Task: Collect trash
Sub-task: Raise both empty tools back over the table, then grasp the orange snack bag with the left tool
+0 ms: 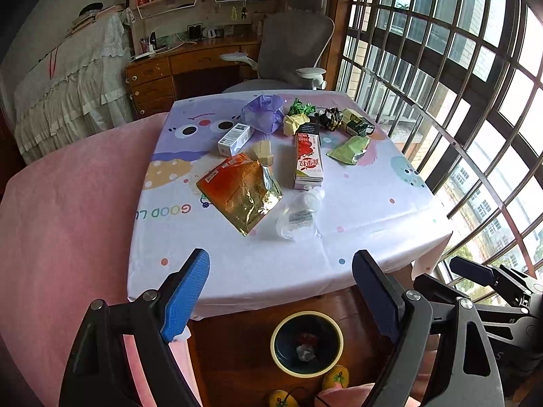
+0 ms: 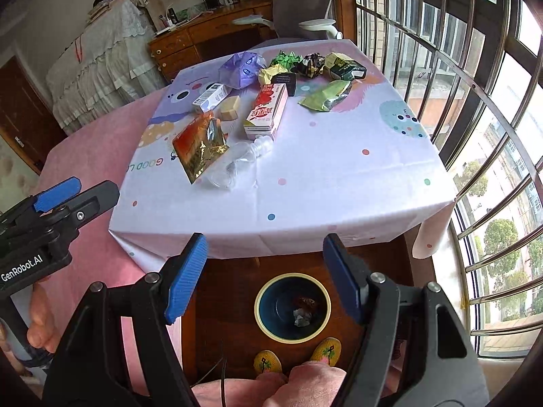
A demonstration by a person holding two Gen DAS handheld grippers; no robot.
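Trash lies on the table's pale cartoon cloth [image 1: 373,210]: an orange foil bag [image 1: 237,193], a crumpled clear plastic bottle [image 1: 300,212], a red and white carton [image 1: 308,157], a white box [image 1: 235,139], a green pouch [image 1: 349,149], a purple bag [image 1: 263,112] and crumpled wrappers [image 1: 331,117] at the far edge. A round bin [image 2: 292,306] stands on the floor below the near table edge, with scraps inside. My left gripper [image 1: 281,296] is open and empty, short of the table. My right gripper [image 2: 264,276] is open and empty above the bin.
A pink bedspread [image 1: 68,220] lies left of the table. A barred window [image 1: 458,84] runs along the right. A grey office chair [image 1: 292,51] and a wooden desk [image 1: 190,64] stand behind the table. Yellow slippers [image 2: 298,356] show by the bin.
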